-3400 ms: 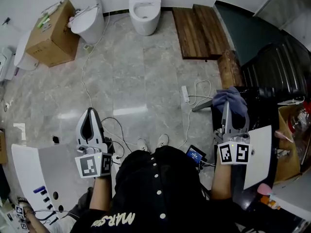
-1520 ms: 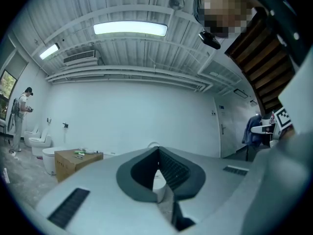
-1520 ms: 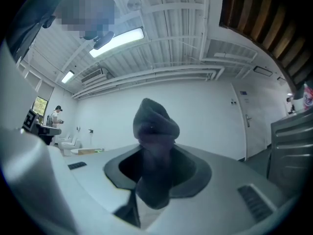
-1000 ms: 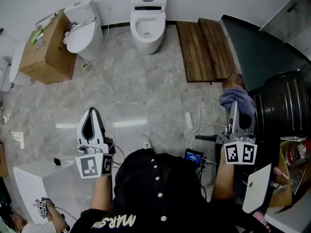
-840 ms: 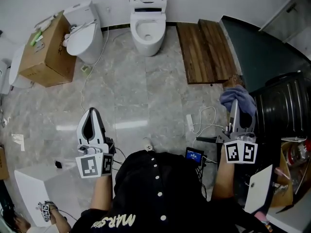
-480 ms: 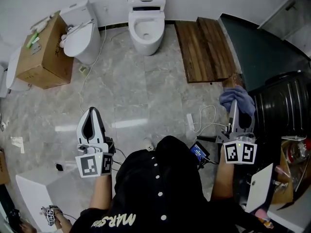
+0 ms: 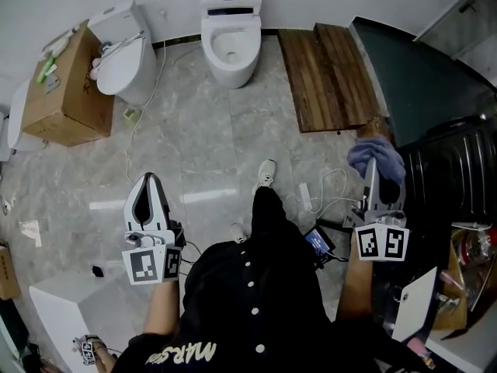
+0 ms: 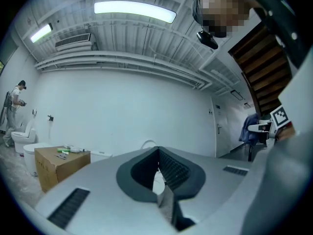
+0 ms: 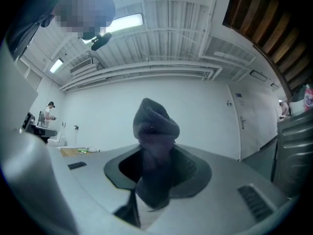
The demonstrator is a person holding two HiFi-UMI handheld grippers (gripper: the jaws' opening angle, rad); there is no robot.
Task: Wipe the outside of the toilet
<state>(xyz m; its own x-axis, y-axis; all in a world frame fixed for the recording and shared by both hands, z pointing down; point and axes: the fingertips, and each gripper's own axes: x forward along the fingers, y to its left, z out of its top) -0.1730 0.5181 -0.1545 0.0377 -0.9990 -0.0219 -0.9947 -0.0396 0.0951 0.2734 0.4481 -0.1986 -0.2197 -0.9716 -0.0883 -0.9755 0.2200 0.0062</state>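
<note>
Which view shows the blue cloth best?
The right gripper view: the cloth fills its centre, pinched between the jaws. Head view shows it bunched over the right gripper's tip; left gripper view only a small distant patch.

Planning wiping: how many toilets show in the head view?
2. One toilet at the far wall, centre; another toilet left of it, by the box. A white shape at the left edge may be a third.

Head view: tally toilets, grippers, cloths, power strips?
Toilets: 2, middle toilet, left toilet; cropped white shape at left edge uncounted
Grippers: 2, left gripper, right gripper
Cloths: 1, blue cloth in right gripper
Power strips: 1, power strip on floor
Total: 6
</note>
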